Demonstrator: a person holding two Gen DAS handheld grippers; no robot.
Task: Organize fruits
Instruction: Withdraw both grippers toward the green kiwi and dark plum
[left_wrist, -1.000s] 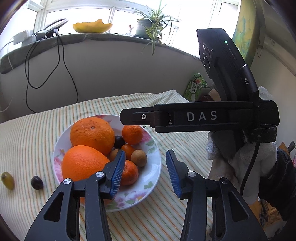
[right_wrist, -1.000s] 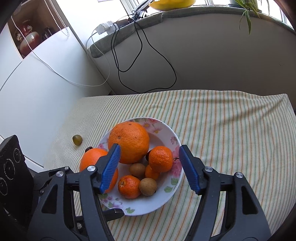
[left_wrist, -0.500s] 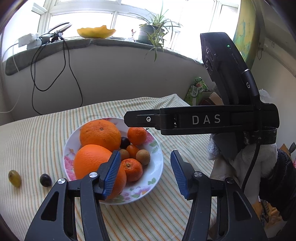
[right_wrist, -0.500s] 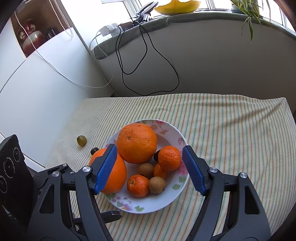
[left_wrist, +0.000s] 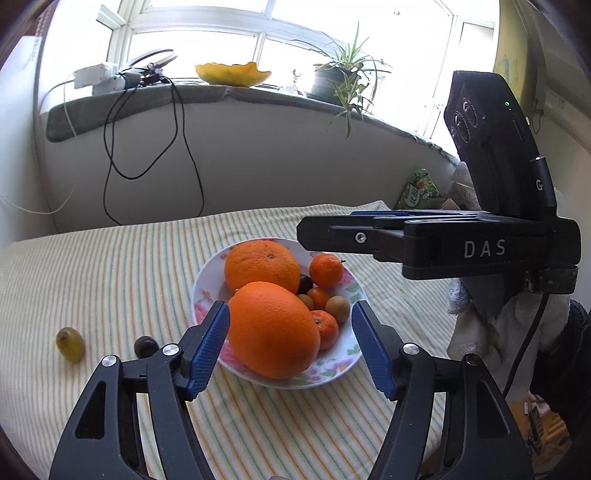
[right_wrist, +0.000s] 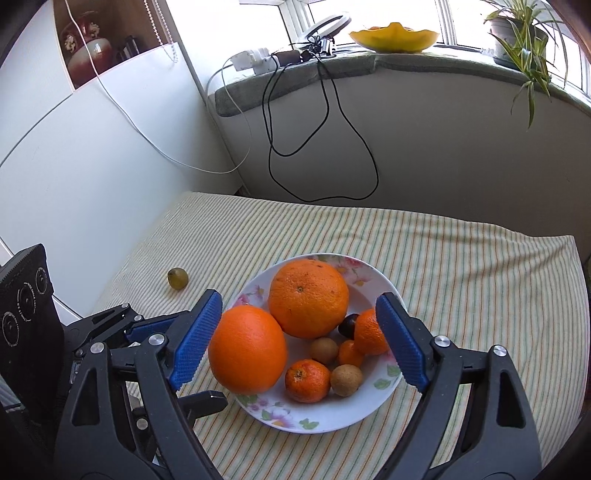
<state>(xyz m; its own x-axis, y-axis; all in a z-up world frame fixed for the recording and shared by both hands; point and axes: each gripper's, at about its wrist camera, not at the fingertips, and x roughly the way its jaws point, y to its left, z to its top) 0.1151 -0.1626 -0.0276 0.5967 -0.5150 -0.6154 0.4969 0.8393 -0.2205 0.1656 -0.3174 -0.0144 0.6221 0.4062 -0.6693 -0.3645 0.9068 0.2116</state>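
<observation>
**Both grippers spread wide over the fruit plate, nothing held**

Left gripper: blue-padded fingers wide apart, gripping nothing. From its own camera the near large orange sits framed between them; whether a pad touches the fruit cannot be told.

Right gripper: fingers likewise far apart, empty, poised above the plate. In the left wrist view it shows edge-on as a black bar at right, marked "DAS".

Floral plate sits on the striped cloth covering the surface. On it: two large oranges, the far one touching the near one; three mandarins of differing size; two small brown round fruits; one dark fruit tucked between far orange and biggest mandarin.

Off the plate, on the cloth to its left: a green grape and, nearer the plate, a dark grape. They lie apart from each other. Dark one not visible in the right wrist view.

Behind: windowsill with yellow bowl, potted plant, black cable hanging down the wall.
</observation>
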